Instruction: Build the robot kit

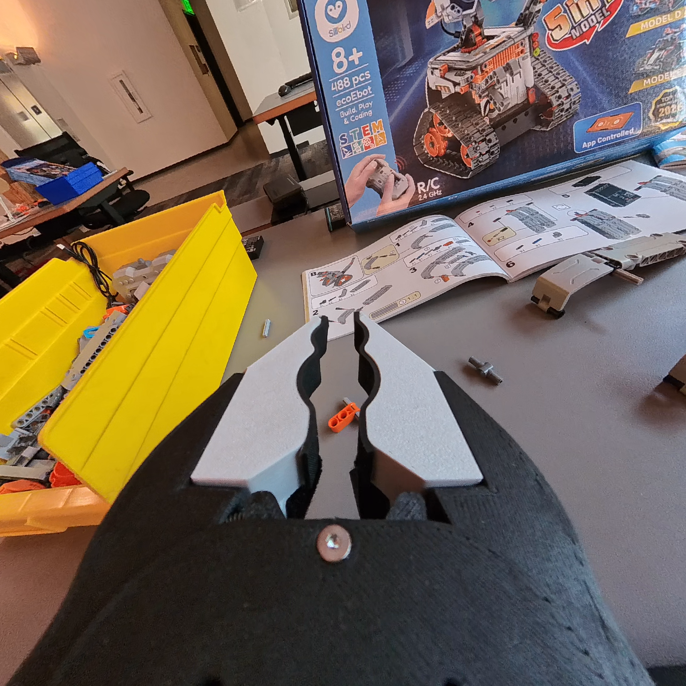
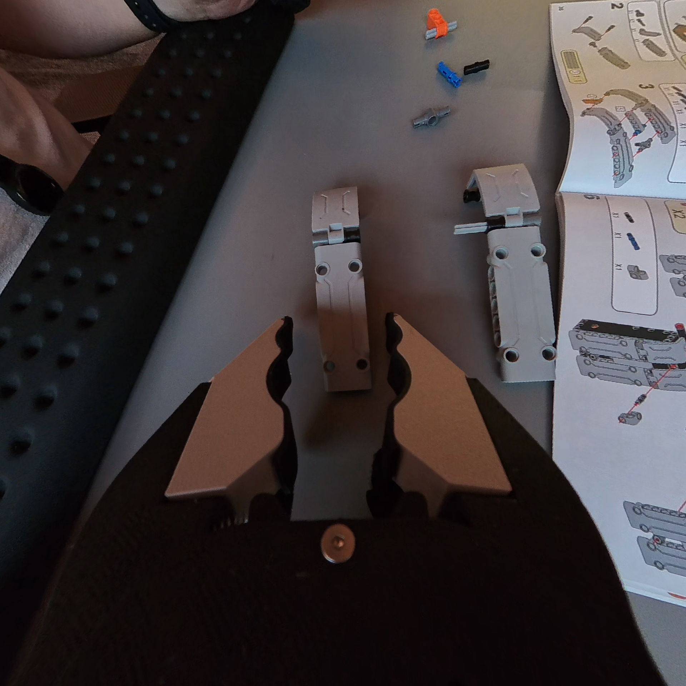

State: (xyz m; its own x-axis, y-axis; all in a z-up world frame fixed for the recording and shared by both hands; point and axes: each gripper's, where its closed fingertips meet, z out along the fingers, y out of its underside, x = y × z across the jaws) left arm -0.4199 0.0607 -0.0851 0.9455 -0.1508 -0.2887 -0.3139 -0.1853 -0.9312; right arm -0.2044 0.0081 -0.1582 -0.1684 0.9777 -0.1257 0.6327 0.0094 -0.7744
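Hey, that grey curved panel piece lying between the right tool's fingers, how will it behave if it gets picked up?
The grey curved panel piece looks like hard plastic, so probably light and stiff along each half. It seems to be two sections joined at a clip, so it may flex or separate there. Resting on its arch, it could rock if pushed. The right tool is open around it.

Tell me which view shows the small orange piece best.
The left wrist view: the orange piece lies close, between the open left gripper's fingers, on the table. The right wrist view shows it small, far off near the top edge.
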